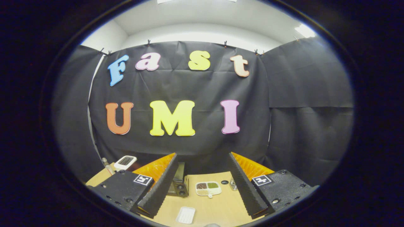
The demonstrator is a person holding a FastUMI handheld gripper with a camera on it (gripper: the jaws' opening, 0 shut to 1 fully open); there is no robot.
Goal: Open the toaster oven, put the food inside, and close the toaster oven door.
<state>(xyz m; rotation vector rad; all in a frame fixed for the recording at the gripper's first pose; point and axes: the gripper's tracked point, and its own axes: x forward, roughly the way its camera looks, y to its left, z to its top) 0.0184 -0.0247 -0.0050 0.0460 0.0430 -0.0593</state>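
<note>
My gripper (202, 183) is held high over a wooden table (221, 205), its two fingers spread wide with nothing between them. The toaster oven (179, 184) stands far below, partly hidden behind my left finger; only its right side with the knobs shows, so I cannot tell how its door stands. Just right of the oven, between my fingers, lies a white divided tray (208, 188) holding brown, green and pale food. A small white rectangular dish (185, 214) rests nearer to me on the table.
A white timer-like device (125, 162) and a slim bottle (106, 166) stand at the table's back left. A small dark round object (224, 182) and a small jar (233, 184) sit beside my right finger. Black cloth walls close the booth behind.
</note>
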